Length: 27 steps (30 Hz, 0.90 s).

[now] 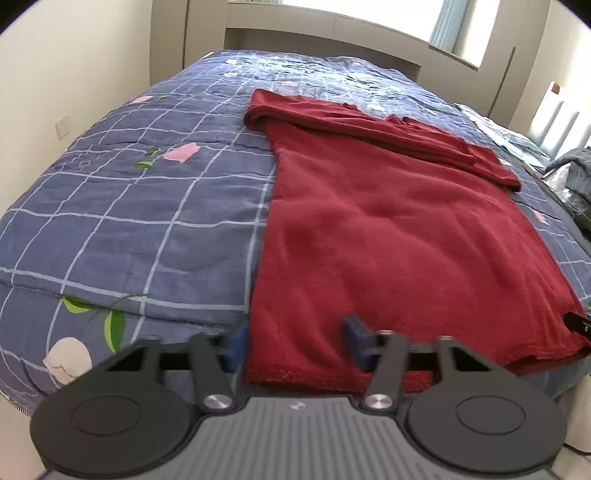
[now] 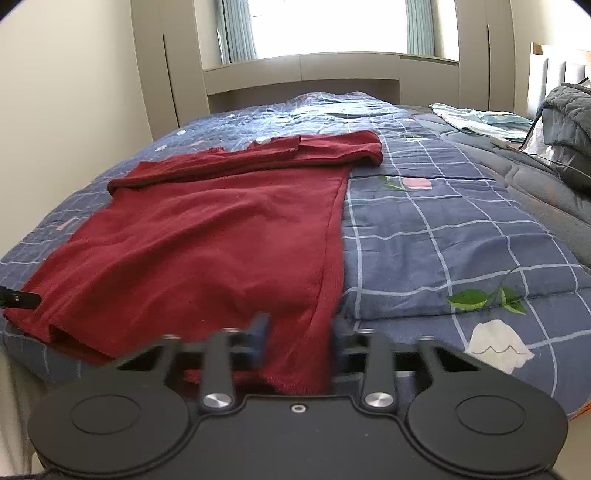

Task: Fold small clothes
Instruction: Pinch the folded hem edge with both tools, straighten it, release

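Dark red fleece garment [image 1: 388,229] lies spread flat on a bed under a blue quilt with a pale grid and flower print [image 1: 129,206], hem at the near edge, sleeves folded across the far end.

Left hand-held gripper [image 1: 295,341]: blue fingers [image 1: 356,339] straddle the hem's left corner, cloth between them; gap visible, pads apart from the fabric as far as can be told.

Right hand-held gripper [image 2: 301,338]: fingers blurred, set close either side of the hem's right corner; grip on the cloth cannot be told.

Beyond (right side of the bed): a grey padded bundle [image 2: 569,122] and pale folded cloth [image 2: 476,120]. Farther back, a beige headboard unit [image 2: 303,74] below a bright window [image 2: 325,26].
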Each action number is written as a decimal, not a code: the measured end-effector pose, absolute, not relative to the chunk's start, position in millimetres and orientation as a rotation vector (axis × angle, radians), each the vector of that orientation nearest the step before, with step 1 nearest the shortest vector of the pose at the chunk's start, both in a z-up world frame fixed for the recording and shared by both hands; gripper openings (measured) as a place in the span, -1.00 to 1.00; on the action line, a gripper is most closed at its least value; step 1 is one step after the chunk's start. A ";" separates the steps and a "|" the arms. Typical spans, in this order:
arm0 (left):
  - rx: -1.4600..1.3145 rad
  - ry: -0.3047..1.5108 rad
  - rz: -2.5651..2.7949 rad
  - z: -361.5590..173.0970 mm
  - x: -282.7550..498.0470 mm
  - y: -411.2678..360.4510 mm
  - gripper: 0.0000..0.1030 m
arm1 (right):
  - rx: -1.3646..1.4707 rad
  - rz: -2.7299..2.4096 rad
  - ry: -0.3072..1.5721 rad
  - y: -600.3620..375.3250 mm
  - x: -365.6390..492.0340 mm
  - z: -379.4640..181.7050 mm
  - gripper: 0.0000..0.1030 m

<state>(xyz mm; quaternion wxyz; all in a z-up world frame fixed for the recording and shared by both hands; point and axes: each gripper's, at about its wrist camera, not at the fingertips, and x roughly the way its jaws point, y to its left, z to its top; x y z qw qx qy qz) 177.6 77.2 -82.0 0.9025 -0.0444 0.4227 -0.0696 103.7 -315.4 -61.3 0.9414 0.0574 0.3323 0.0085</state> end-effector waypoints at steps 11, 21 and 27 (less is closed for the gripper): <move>-0.036 0.821 -0.132 -53.7 154.4 69.3 -0.90 | 0.104 -0.054 0.596 -334.0 79.9 -29.2 -0.93; -0.046 0.837 -0.122 -72.5 151.9 74.1 -0.63 | 0.118 -0.064 0.660 -338.1 77.8 -49.3 -0.90; -0.032 0.804 -0.096 -67.3 137.0 82.4 0.53 | 0.098 -0.046 0.648 -339.8 72.4 -46.1 -0.17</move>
